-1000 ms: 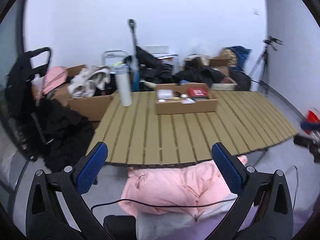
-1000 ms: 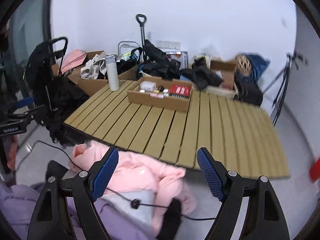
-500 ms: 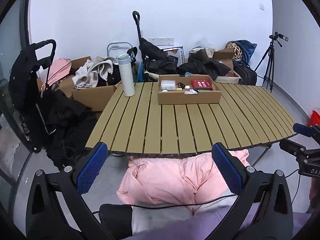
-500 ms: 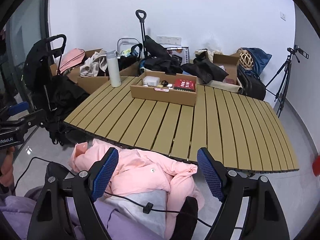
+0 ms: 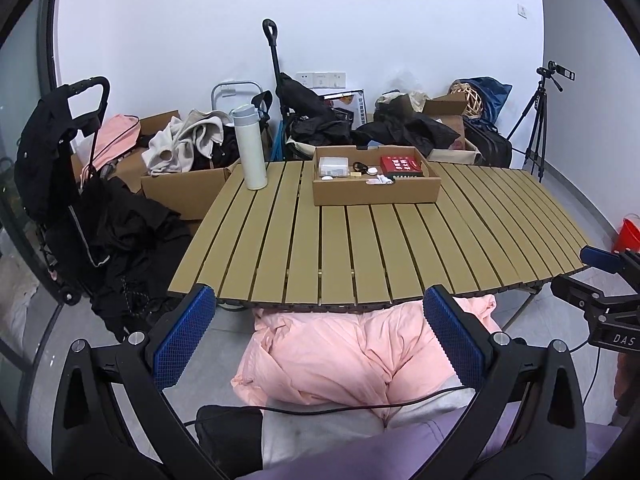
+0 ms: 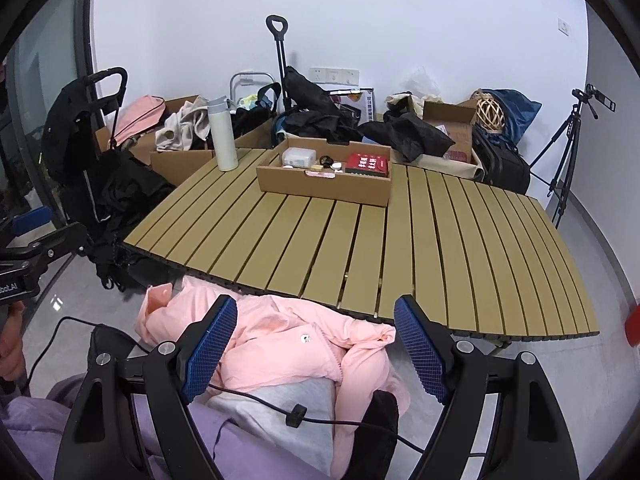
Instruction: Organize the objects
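1. hovering off the near edge of the slatted table [image 5: 360, 248], left gripper [image 5: 316, 340] spread wide and holding nothing.
2. hanging beside it, right gripper [image 6: 316, 344] likewise spread wide, blue pads clear of everything.
3. sitting near the table's far edge, cardboard tray [image 5: 376, 190] holding a red box [image 5: 401, 166] at its right end, a clear plastic case [image 5: 331, 166] at its left, and small items between, too small to name.
4. standing upright by the far left corner, white thermos bottle [image 5: 250, 146], apart from the tray.
5. lying below both grippers, just off the near edge, pink jacket [image 5: 352, 356] with a black cable [image 5: 360, 407] running across it.
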`<state>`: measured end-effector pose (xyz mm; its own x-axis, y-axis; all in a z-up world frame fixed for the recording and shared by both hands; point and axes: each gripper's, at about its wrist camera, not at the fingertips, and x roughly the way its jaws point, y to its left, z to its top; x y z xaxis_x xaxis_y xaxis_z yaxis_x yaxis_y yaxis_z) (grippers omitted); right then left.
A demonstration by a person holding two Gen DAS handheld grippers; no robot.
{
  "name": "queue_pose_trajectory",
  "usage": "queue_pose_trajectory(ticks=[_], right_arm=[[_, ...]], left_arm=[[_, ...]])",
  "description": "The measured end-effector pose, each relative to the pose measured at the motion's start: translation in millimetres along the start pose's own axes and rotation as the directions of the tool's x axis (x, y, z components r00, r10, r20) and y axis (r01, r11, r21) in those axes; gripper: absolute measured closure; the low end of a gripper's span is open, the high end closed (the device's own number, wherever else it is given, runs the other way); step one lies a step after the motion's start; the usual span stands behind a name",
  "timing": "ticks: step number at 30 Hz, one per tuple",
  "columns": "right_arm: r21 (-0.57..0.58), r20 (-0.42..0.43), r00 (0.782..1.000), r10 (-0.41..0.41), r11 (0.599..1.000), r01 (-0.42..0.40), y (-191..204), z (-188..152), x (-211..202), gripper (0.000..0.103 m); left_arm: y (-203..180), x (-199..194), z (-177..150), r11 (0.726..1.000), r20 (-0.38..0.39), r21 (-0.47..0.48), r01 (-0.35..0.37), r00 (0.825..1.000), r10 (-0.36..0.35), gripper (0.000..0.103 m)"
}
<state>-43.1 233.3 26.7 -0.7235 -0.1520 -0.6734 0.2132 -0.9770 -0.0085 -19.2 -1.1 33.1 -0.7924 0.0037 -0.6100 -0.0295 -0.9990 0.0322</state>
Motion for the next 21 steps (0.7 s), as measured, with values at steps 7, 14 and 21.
queue_pose_trajectory(ticks=[7,14,21], right_arm=[[0.002,-0.009,1.000,-0.003,1.000,0.003,0.8,-2.2,2.2,0.019],[0.021,-0.019,1.000,-0.009,1.000,0.010,-5.9,-2.3,4.4,0.019],[0.030,-0.013,1.000,0.000,1.000,0.000,-9.7,-1.5,2.4,0.019]], left_arm=[[-1.0,2.9,-1.5,1.000,-0.017,0.002,0.008,1.000,-0.008,0.000],[0.9,3.5,-1.4,1.000,-0.018,0.001,0.008,1.000,-0.008,0.000],[1.9,3.5,-2.1,1.000,-0.017,-0.001,0.008,1.000,-0.008,0.000]])
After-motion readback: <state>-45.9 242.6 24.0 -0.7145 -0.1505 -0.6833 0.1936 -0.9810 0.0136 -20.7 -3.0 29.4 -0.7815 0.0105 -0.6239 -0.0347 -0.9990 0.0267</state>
